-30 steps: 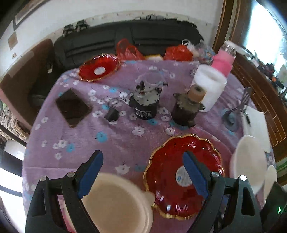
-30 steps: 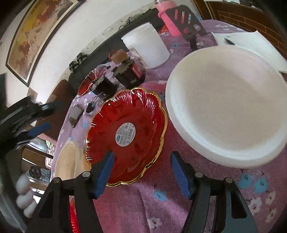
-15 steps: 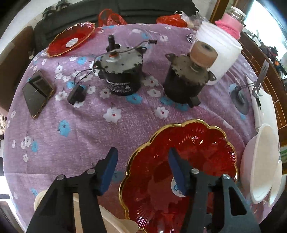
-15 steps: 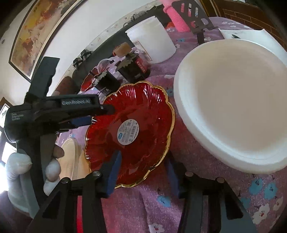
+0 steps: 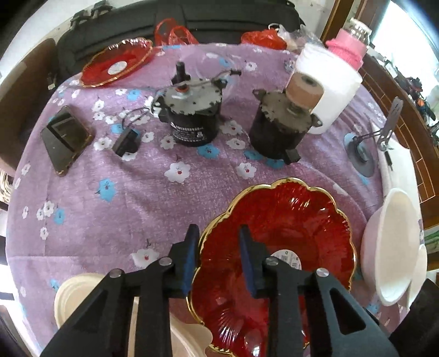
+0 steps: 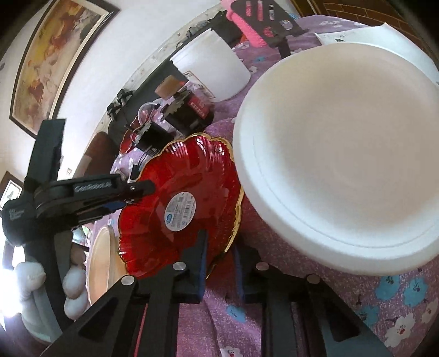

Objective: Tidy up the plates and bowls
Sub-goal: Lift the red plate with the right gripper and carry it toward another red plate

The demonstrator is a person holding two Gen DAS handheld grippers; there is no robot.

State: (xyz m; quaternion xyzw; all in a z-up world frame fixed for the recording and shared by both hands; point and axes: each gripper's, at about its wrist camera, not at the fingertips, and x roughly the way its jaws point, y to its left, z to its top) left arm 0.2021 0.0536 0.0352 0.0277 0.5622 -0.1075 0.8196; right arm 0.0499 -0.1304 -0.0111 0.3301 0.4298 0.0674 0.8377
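Note:
A red scalloped plate (image 5: 288,228) with a gold rim lies on the purple floral tablecloth (image 5: 123,197); it also shows in the right wrist view (image 6: 181,192). My left gripper (image 5: 218,247) straddles its left rim, jaws narrowed with a gap showing. My right gripper (image 6: 219,252) straddles its near rim, jaws narrowed too. A white plate (image 6: 343,164) sits right of the red plate, also in the left wrist view (image 5: 395,241). A cream plate (image 5: 74,296) lies at the near left. A second red plate (image 5: 118,64) sits at the far left.
Two black motors (image 5: 192,115) (image 5: 279,129) stand mid-table, with a white tub (image 5: 326,85), a pink-wrapped bottle (image 5: 348,46), a phone (image 5: 64,138), a small adapter (image 5: 126,142) and a phone stand (image 5: 365,153). A black sofa (image 5: 178,22) lies behind.
Both grippers moved in onto the red plate's rim and their jaws narrowed around it. The left gripper came forward and lower over the table.

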